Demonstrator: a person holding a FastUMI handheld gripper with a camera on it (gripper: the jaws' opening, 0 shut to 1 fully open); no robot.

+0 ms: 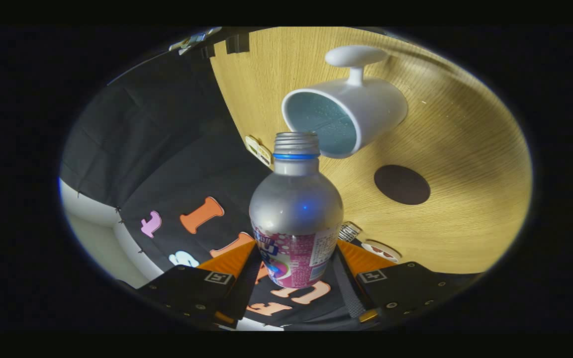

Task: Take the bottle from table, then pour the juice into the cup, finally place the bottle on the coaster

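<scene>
My gripper (294,258) is shut on a silver bottle (295,209) with a pink label, both fingers pressing its lower body. The bottle is uncapped, its threaded open mouth (296,141) with a blue ring pointing at the rim of a white cup (348,112). The cup has a pale blue inside and a white handle (356,57) on its far side. The whole view is rolled, so the bottle is tipped over relative to the table, with its mouth right at the cup's rim. A dark round coaster (402,184) lies on the wooden table (465,199) beside the cup, beyond my right finger.
The black cloth wall (157,149) stands along the table's edge behind the bottle. A small pale tag (258,149) sits at that edge near the bottle's neck. Two small labels (366,241) lie on the wood close to my right finger.
</scene>
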